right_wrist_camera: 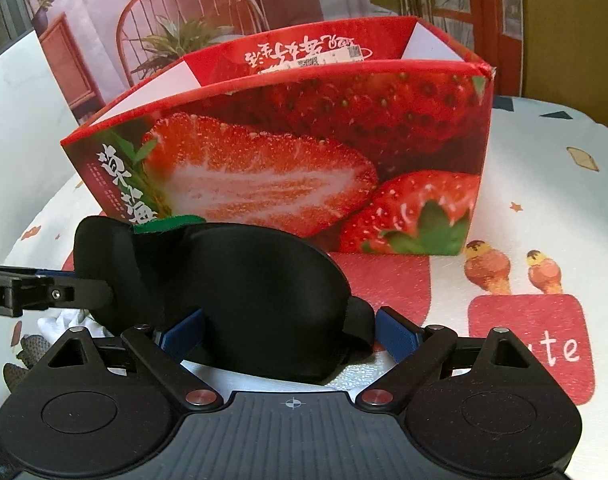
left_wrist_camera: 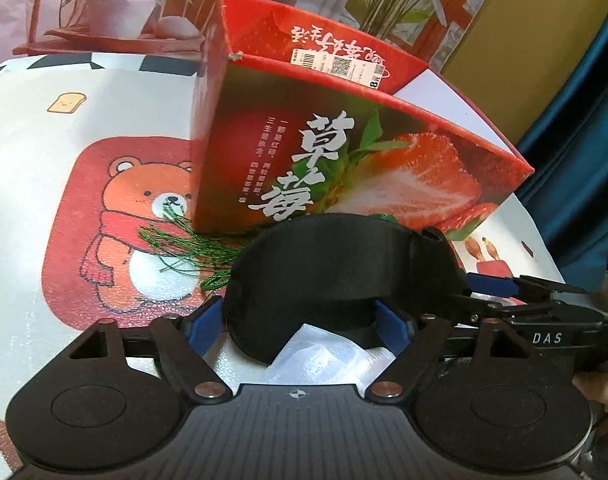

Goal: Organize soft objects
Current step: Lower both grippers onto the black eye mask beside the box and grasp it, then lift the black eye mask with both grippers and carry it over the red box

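Left gripper (left_wrist_camera: 304, 326): jaws wide apart, blue pads either side of one end of the black sleep mask (left_wrist_camera: 336, 276); whether the pads press on the fabric cannot be told.
Right gripper (right_wrist_camera: 289, 330): jaws wide apart, the other end of the mask between its blue pads; the left pad lies against the fabric, while the right pad stands apart from the strap.
Sleep mask position: stretched between the two grippers, just in front of the near wall of the strawberry box (right_wrist_camera: 287, 160); whether it touches the surface below cannot be told.
Strawberry box: red cardboard, open at the top, standing upright on the tabletop (left_wrist_camera: 115, 92); an inner flap carries a barcode label (left_wrist_camera: 336, 62).
Green thread bundle (left_wrist_camera: 175, 248): loose strands lying on the tabletop at the box's near left corner, just beside the mask.
White material (left_wrist_camera: 324, 354): crinkled, under the mask, near the left gripper.
Tabletop cover: white with a bear print (left_wrist_camera: 143, 216).
Background: a printed backdrop showing potted plants and a chair.
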`<state>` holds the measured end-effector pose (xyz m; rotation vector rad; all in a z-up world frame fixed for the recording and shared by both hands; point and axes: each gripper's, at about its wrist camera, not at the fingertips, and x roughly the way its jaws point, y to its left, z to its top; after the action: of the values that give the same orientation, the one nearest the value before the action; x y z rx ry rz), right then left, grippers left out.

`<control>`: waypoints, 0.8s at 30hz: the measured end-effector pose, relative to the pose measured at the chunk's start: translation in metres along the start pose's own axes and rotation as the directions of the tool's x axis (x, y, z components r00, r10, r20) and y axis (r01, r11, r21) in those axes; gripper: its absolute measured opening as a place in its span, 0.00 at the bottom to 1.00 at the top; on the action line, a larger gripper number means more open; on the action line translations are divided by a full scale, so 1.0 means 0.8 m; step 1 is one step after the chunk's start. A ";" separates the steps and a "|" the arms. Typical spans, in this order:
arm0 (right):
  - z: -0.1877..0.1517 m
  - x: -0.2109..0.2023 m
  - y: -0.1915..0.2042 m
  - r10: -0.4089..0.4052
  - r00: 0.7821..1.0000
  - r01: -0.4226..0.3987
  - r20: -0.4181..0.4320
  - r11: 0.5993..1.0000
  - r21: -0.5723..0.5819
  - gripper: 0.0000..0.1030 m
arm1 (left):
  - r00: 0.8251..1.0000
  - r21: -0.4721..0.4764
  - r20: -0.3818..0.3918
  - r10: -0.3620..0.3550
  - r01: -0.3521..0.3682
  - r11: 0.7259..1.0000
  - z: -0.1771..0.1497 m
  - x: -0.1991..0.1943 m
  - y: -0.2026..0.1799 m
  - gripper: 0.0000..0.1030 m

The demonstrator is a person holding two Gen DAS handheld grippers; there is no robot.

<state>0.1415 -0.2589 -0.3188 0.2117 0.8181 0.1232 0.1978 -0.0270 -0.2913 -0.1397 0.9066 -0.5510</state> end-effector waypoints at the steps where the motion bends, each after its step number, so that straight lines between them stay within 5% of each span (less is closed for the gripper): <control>1: 0.001 0.001 0.000 0.004 1.000 -0.004 -0.001 1.000 0.005 0.88 | 1.000 0.001 -0.001 0.000 0.000 1.000 0.000 0.001 0.000 0.74; 10: 0.002 0.000 -0.002 0.047 0.999 -0.047 -0.002 0.998 0.033 0.82 | 1.000 0.000 -0.003 0.031 -0.031 1.000 -0.001 0.000 0.001 0.54; 24: 0.023 -0.039 0.010 0.038 0.994 -0.038 0.107 0.999 -0.002 0.45 | 0.995 0.010 0.077 0.068 -0.069 0.998 0.008 -0.043 -0.010 0.39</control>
<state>0.1333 -0.2595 -0.2826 0.2317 0.7079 0.1462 0.1828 -0.0172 -0.2598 -0.1169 0.8303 -0.4847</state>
